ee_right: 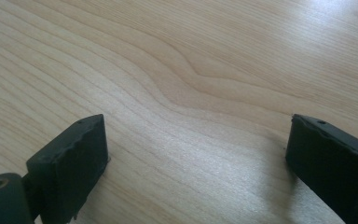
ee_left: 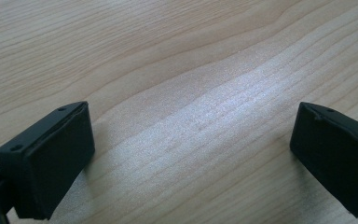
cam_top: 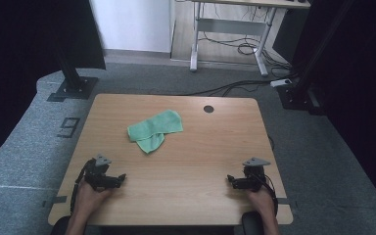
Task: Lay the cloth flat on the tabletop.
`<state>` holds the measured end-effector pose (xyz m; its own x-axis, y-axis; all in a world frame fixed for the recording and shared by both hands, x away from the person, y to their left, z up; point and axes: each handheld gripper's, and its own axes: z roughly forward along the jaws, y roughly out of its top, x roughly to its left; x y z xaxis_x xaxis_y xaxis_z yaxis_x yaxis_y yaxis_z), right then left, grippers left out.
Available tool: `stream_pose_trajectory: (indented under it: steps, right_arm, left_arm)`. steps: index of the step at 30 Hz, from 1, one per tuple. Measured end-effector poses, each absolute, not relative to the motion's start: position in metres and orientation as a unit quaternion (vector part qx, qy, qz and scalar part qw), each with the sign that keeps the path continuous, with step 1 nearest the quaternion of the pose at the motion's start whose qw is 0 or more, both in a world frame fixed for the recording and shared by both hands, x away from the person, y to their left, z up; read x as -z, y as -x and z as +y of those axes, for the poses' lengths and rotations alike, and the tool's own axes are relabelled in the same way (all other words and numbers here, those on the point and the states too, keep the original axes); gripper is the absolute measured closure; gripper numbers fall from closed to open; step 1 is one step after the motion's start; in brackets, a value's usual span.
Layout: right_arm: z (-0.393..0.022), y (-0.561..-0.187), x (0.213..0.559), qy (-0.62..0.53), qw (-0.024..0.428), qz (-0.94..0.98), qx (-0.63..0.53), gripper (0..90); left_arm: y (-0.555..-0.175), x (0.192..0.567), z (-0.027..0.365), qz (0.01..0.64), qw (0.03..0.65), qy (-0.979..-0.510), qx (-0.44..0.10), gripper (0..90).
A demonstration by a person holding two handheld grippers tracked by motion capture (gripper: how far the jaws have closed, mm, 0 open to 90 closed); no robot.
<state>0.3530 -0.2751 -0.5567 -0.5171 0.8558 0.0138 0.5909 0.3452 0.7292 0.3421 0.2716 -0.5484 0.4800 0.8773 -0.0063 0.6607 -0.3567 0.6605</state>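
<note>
Both claws sit wide apart and hold nothing. Left gripper (cam_top: 120, 177) is nearer the green cloth (cam_top: 154, 129), which lies crumpled farther up the wooden table (cam_top: 225, 147), well away from right gripper (cam_top: 231, 180).

The high view looks forward and down over the whole wooden table (cam_top: 191, 161). Both gripper views sit close above that same tabletop (ee_left: 191, 70), angled down at bare woodgrain.
</note>
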Motion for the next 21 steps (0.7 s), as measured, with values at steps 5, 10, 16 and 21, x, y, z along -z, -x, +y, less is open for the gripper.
stream_pose_trajectory:
  steps: [5,10,16,21]
  right_arm:
    - [-0.276,-0.3536,0.5568,-0.456,0.19,0.796,-0.349,4.5]
    - [-0.2757,-0.3549,0.5572,-0.462,0.191,0.795,-0.343,1.2]
    - [-0.2747,-0.355,0.5573,-0.463,0.19,0.796,-0.34,0.1]
    - [-0.274,-0.3552,0.5574,-0.463,0.19,0.796,-0.339,0.0]
  left_arm:
    - [-0.3423,0.5484,0.2716,0.478,0.305,-0.804,-0.177,0.0]
    - [-0.3427,0.5483,0.2708,0.476,0.305,-0.806,-0.177,0.0]
    - [-0.3421,0.5484,0.2679,0.48,0.306,-0.803,-0.179,0.0]
    - [-0.3416,0.5481,0.2669,0.474,0.309,-0.805,-0.178,1.5]
